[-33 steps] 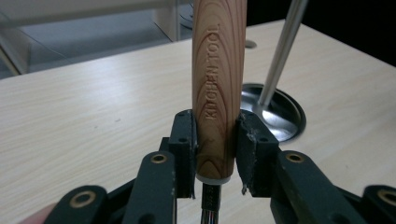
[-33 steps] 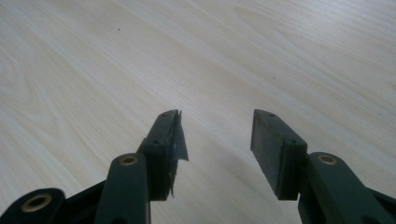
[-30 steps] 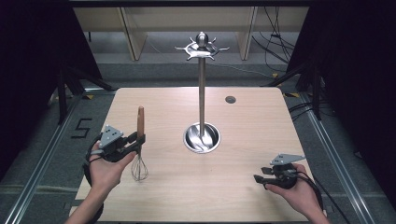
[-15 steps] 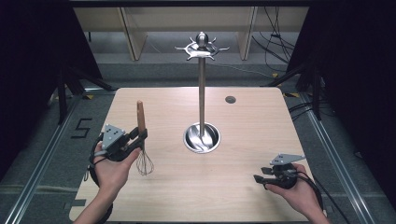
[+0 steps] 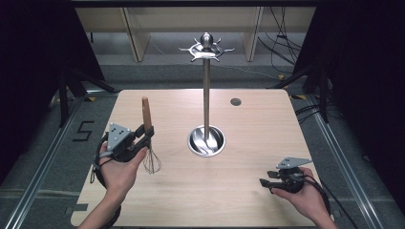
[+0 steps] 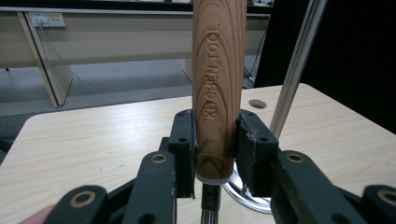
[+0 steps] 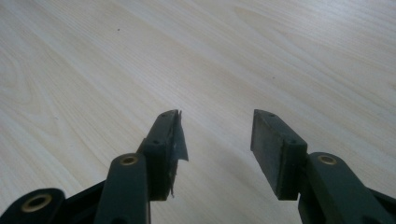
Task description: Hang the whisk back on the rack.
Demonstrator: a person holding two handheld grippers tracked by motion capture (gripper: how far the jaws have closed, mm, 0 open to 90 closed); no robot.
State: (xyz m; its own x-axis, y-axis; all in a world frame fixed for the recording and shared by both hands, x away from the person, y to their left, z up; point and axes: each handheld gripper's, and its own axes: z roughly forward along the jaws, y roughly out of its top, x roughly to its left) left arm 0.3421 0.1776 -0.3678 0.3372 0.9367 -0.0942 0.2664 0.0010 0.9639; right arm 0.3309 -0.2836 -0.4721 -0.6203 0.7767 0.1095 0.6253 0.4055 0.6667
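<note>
Wooden handle up and wire head down, the whisk (image 5: 148,138) is hanging upright in the left hand-held gripper (image 5: 141,137) over the worktop (image 5: 258,129), probably so its handle end can meet the stand (image 5: 206,95) and its top hooks. Open worktop is lying between them. The right hand-held gripper (image 5: 265,179) is resting near the front edge.

Left gripper view: both pads are clamping the handle (image 6: 218,84) just above its collar, the stand's pole (image 6: 294,79) rising just beside.

Right gripper view: the jaws are standing apart over bare wood.
</note>
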